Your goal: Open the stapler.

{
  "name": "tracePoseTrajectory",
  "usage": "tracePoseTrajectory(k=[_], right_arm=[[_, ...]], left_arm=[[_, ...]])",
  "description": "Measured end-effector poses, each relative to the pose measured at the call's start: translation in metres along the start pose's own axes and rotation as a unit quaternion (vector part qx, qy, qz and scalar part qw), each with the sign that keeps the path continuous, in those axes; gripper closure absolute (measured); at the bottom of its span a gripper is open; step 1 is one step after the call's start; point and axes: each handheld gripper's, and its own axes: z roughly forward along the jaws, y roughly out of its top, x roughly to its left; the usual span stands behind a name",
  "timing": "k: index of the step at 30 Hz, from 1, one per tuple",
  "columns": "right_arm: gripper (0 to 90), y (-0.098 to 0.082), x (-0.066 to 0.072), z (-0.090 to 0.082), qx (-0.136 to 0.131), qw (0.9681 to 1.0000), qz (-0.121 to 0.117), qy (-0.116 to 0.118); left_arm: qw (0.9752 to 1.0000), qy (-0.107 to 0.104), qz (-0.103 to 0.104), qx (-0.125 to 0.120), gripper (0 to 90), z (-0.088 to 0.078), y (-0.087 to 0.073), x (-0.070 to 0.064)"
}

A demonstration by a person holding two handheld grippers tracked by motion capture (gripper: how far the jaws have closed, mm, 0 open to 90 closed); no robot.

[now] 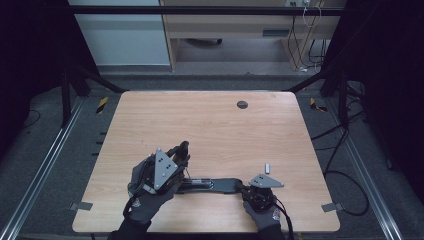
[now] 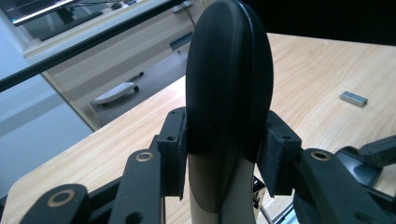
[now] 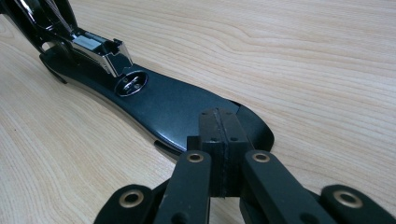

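Judging by its rigid black plastic and metal build, the opened stapler [image 1: 212, 185] at the table's [image 1: 210, 125] near edge should handle stiffly, left gripper [image 2: 227, 154] pinching its raised top arm [image 2: 229, 93], right gripper [image 3: 219, 140] pressed together on its base [image 3: 173, 107].

I see a smooth, pale wood table [image 1: 210, 130]. The black stapler [image 3: 163, 105] looks shiny, with bright metal inside.

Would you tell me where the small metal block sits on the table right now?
In the high view, the small metal block lies on the table near its right edge, just beyond the right gripper.
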Motion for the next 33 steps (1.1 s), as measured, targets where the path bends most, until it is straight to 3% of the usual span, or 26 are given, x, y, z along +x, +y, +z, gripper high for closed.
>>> tracePoseTrajectory(k=[11, 33], right_arm=[[90.0, 0.0, 0.0, 0.0, 0.0, 1.0, -0.001, 0.0], [90.0, 0.0, -0.001, 0.0, 0.001, 1.0, -0.003, 0.002]], left_arm=[[0.9991, 0.022, -0.033, -0.013, 58.8, -0.011, -0.009, 0.01], [0.9961, 0.048, -0.07, -0.024, 59.3, -0.02, -0.02, 0.02]])
